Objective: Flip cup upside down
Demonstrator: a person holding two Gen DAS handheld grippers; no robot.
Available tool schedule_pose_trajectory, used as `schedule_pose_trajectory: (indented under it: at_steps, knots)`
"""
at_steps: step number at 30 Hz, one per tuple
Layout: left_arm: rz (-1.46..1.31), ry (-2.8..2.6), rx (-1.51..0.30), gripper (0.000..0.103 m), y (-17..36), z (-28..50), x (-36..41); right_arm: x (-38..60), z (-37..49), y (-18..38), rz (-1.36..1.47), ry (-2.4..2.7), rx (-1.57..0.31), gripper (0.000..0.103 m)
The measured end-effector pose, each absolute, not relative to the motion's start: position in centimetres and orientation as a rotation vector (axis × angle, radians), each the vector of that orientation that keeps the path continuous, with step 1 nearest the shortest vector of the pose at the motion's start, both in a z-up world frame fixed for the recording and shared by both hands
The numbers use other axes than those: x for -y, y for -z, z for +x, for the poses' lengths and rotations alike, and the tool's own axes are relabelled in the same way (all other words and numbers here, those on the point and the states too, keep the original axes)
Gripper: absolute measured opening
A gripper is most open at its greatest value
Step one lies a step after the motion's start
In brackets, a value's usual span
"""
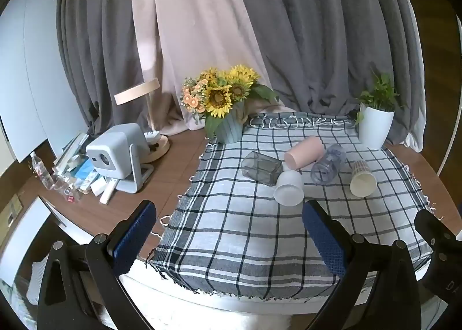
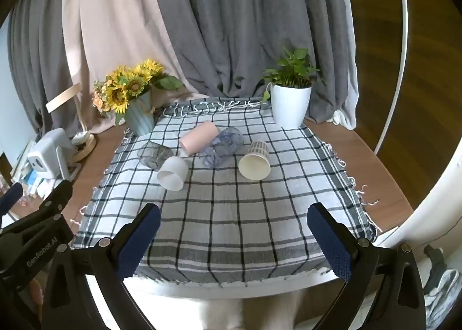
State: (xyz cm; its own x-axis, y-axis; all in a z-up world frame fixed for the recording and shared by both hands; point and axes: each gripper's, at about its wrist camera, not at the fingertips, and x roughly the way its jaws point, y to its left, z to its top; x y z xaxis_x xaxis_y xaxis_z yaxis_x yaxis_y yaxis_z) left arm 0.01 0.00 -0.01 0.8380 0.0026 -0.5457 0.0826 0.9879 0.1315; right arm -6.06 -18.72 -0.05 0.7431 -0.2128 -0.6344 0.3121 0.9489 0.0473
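Several cups lie on their sides on the checked cloth (image 1: 231, 237) (image 2: 225, 214): a frosted white cup (image 1: 288, 188) (image 2: 172, 172), a pink cup (image 1: 304, 152) (image 2: 199, 138), a dark clear square cup (image 1: 261, 167) (image 2: 154, 154), a clear bluish cup (image 1: 329, 165) (image 2: 223, 145) and a cream paper cup (image 1: 362, 178) (image 2: 255, 160). My left gripper (image 1: 228, 239) is open and empty near the cloth's front edge. My right gripper (image 2: 234, 239) is open and empty, also at the front edge. All cups lie well beyond both.
A sunflower vase (image 1: 228, 125) (image 2: 140, 116) stands at the cloth's back left, a white plant pot (image 1: 375, 126) (image 2: 290, 106) at the back right. A projector (image 1: 115, 154), a lamp (image 1: 150, 116) and clutter sit on the wooden table to the left. Curtains hang behind.
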Motion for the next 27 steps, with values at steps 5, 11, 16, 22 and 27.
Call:
schedule_pose_trajectory:
  at_steps: [5, 11, 16, 22, 27]
  knots:
    - [0.149, 0.049, -0.574, 0.103, 0.0, 0.0, 0.0, 18.7, -6.0, 0.0, 0.146, 0.292, -0.677, 0.102]
    - [0.147, 0.044, -0.564, 0.103, 0.6, -0.3, 0.1, 18.8, -6.0, 0.0, 0.146, 0.294, -0.671, 0.102]
    - [0.132, 0.043, -0.558, 0.103, 0.4, -0.5, 0.2, 18.8, -5.9, -0.1, 0.145, 0.293, -0.669, 0.102]
    - [0.128, 0.042, -0.552, 0.103, -0.2, -0.6, 0.2, 19.0, -6.4, -0.2, 0.147, 0.293, -0.666, 0.102]
    - [0.136, 0.042, -0.552, 0.103, -0.3, -0.6, 0.4, 19.4, -6.5, -0.4, 0.151, 0.291, -0.663, 0.102]
